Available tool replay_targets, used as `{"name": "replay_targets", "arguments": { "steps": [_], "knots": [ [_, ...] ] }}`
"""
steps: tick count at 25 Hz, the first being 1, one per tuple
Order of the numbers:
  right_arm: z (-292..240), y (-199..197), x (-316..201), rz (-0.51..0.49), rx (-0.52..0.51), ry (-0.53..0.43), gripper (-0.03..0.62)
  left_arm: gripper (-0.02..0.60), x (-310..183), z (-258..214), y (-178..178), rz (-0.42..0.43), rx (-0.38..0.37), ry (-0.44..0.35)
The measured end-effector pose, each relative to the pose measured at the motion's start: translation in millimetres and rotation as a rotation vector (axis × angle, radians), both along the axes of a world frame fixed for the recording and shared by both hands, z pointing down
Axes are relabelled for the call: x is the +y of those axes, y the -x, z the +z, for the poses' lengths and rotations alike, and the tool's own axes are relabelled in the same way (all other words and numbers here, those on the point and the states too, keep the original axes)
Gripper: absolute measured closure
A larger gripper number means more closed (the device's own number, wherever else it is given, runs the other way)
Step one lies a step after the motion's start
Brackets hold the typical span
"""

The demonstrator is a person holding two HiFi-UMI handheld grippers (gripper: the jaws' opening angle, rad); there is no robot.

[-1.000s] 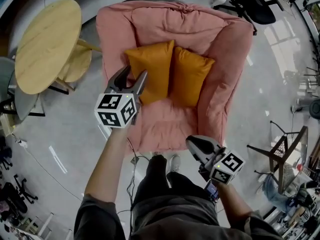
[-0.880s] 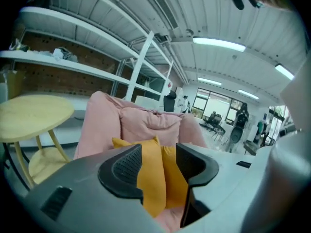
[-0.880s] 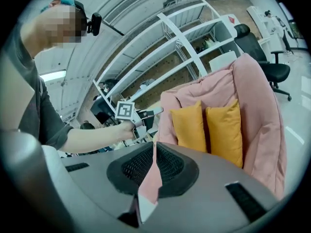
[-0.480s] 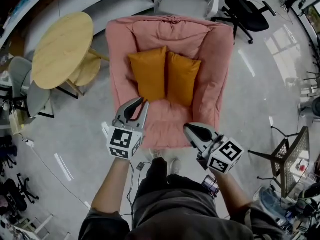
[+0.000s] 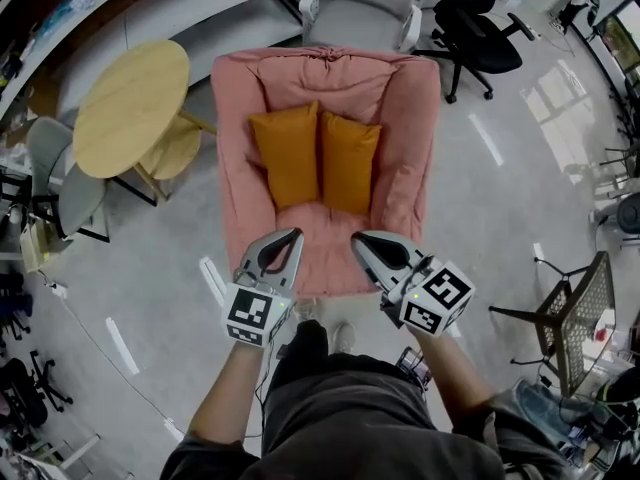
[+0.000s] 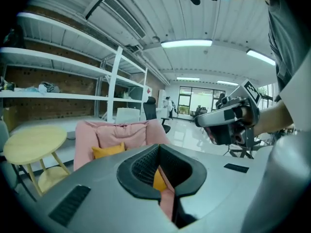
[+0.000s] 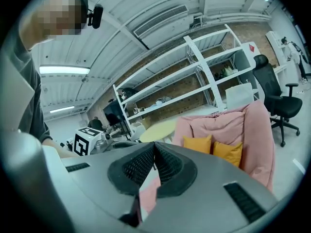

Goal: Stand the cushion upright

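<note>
**A:** At the far left, what stands beside the seat?

**B:** A round pale-wood table (image 5: 130,103), just beside the pink armchair (image 5: 232,158).

**A:** And the cushions?

**B:** There are two orange ones on the armchair's seat, both upright and leaning on its backrest. The left cushion (image 5: 287,153) and the right cushion (image 5: 350,161) touch along their inner edges.

**A:** Your tools?

**B:** Both hang over the armchair's front edge, well apart from the cushions. My left tool (image 5: 296,234) has its jaws pressed together with nothing between the pads. In its own view I see only a sliver of orange and pink beyond the tips. My right tool (image 5: 357,238) is likewise pressed together and empty.

**A:** Any writing to read?

**B:** Only the black-and-white square patterns on the tools' cubes, the left cube (image 5: 252,313) and the right cube (image 5: 438,298). I cannot read them as words.

**A:** Further right?

**B:** A black office chair (image 5: 480,33) stands on the grey floor (image 5: 500,198), near the armchair's far right corner.
</note>
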State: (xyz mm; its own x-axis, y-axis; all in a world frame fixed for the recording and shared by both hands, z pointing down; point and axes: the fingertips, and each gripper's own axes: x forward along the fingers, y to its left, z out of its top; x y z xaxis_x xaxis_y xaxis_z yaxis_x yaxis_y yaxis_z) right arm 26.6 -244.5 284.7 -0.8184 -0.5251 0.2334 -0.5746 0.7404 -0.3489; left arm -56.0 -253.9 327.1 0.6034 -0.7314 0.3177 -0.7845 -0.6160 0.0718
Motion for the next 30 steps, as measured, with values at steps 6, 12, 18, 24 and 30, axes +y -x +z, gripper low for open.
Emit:
{"name": "replay_targets", "arguments": {
  "steps": [6,12,18,24,30],
  "knots": [
    [1.6,-8.3,9.4,0.002,0.019,0.013,0.579,0.569,16.2,0.2,-5.0,0.006,-0.012,0.021],
    [2.1,-15.7,12.3,0.009,0.008,0.024,0.579,0.569,23.5,-0.5,-15.8,0.018,-0.024,0.039],
    [-2.4,-12.4,14.7,0.009,0.008,0.011,0.579,0.569,26.6,-4.6,-19.2,0.046,-0.058,0.035],
    [-1.5,-9.7,21.3,0.011,0.004,0.016,0.579,0.569,31.4,-8.9,-17.3,0.046,-0.057,0.033],
    [-0.4,-8.4,27.9,0.013,0.005,0.017,0.579,0.569,37.9,-7.1,-14.6,0.046,-0.057,0.029]
  ]
}}
